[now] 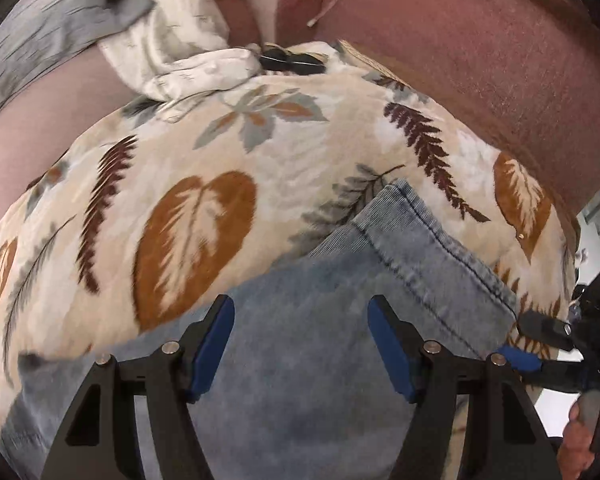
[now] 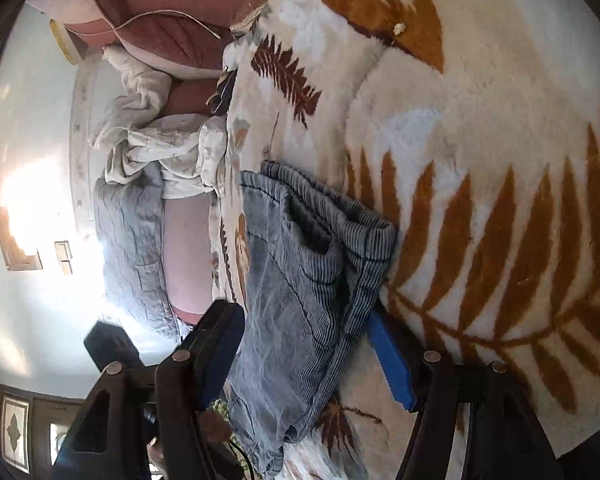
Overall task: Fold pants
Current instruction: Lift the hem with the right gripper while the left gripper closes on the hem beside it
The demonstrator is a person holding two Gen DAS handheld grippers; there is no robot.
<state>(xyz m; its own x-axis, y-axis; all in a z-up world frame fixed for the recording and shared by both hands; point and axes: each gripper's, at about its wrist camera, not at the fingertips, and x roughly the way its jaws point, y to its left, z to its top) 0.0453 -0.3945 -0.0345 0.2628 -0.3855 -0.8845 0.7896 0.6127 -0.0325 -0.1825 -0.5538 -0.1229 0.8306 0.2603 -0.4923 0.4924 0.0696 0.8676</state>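
Light blue denim pants (image 1: 340, 320) lie on a cream blanket with brown leaf print (image 1: 204, 184). My left gripper (image 1: 300, 344) is open just above the denim, with nothing between its blue pads. In the right wrist view the pants (image 2: 300, 280) lie bunched in layers on the same blanket (image 2: 480, 160). My right gripper (image 2: 304, 356) is open, its fingers on either side of the folded edge of the pants, not closed on it. The right gripper also shows at the right edge of the left wrist view (image 1: 540, 344).
A crumpled white sheet (image 1: 180, 40) and a grey quilt (image 1: 40, 20) lie beyond the blanket. A reddish sofa back (image 1: 480, 60) with a loose cord runs behind. In the right wrist view a bright wall with a light switch (image 2: 64, 256) is at the left.
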